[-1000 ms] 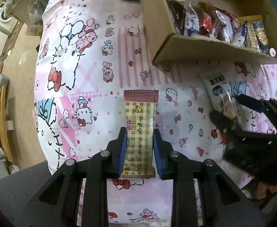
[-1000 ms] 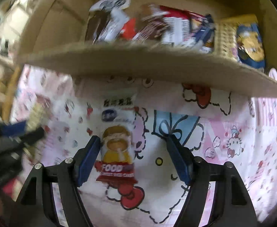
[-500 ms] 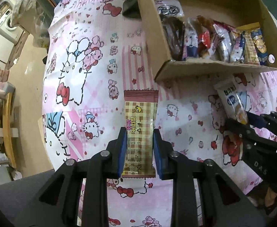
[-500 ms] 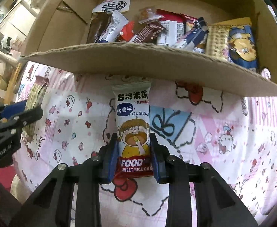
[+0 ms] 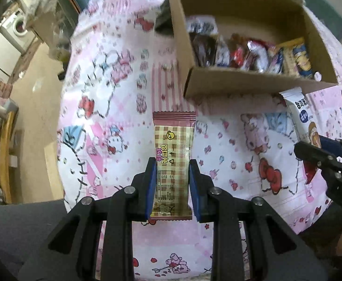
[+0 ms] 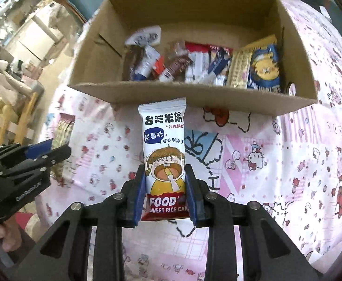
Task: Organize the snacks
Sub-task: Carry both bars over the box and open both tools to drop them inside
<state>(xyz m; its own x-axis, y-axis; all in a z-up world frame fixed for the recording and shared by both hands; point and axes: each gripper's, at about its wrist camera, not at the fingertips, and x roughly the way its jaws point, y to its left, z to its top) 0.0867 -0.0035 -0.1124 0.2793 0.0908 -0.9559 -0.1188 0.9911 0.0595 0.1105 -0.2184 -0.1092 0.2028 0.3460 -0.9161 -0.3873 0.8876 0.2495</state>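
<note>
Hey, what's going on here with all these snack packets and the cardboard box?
A person is sorting snacks with a handheld gripper in each hand. The left gripper is shut on a brown plaid snack bar, and the right gripper is shut on a white rice cake packet. Both packets are held over the pink cartoon tablecloth, in front of an open cardboard box with other snacks already lying in it. Neither packet is in the box yet.
</note>
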